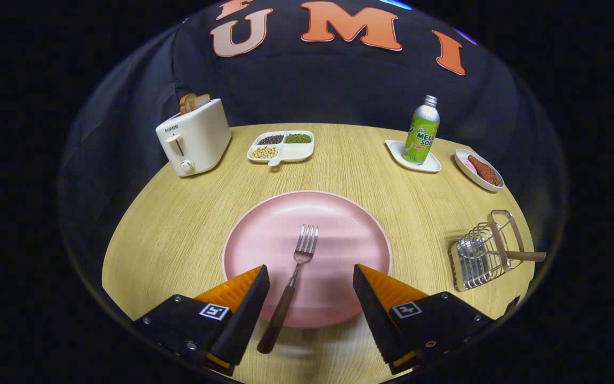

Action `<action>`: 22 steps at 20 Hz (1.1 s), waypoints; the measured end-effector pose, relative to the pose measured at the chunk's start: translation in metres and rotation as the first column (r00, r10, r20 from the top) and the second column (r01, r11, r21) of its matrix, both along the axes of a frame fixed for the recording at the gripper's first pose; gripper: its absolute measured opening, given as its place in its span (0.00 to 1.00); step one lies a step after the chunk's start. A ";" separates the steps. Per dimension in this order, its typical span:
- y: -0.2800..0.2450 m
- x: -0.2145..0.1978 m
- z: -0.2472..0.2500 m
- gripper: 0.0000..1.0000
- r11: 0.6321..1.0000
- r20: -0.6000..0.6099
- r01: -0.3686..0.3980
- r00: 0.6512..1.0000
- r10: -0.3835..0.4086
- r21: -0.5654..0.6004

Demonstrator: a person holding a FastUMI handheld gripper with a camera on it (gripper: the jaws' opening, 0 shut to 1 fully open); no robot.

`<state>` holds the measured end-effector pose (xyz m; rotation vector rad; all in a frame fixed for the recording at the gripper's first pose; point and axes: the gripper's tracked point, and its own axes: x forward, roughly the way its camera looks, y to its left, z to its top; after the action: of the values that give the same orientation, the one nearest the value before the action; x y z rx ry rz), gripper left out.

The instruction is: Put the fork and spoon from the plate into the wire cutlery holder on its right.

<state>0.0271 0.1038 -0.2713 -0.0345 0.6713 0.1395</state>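
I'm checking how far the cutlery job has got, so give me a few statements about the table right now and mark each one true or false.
1. The fork lies on the pink plate, its handle sticking out over the near rim between the fingers. True.
2. The gripper is shut on the fork. False: the fingers stand wide apart, either side of the handle, touching nothing.
3. The wire cutlery holder already has a wooden-handled utensil in it. True.
4. The soda bottle lies on its side. False: it stands upright on a small white tray.
5. The toaster has bread slices in it. True.
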 end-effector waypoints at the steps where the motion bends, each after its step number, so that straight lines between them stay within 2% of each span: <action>1: 0.002 0.000 -0.004 0.93 1.000 -0.005 0.000 1.000 0.000 -0.004; 10: 0.017 -0.006 -0.020 0.46 0.999 -0.045 -0.020 0.999 0.018 -0.040; 13: 0.016 -0.004 -0.024 0.35 0.999 -0.053 -0.007 0.999 0.005 -0.049; 15: 0.013 -0.003 -0.023 0.22 0.998 -0.047 0.007 0.999 -0.010 -0.066; 16: 0.013 -0.001 -0.025 0.12 0.998 -0.050 0.009 0.999 -0.012 -0.063; 17: 0.012 -0.004 -0.023 0.08 0.998 -0.054 0.015 0.998 -0.019 -0.059; 18: 0.011 -0.004 -0.022 0.05 0.998 -0.057 0.023 0.998 -0.026 -0.056; 22: 0.010 -0.007 -0.012 0.03 1.000 -0.058 0.013 0.998 -0.015 -0.026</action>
<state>0.0198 0.1135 -0.2838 -0.0508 0.7317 0.1189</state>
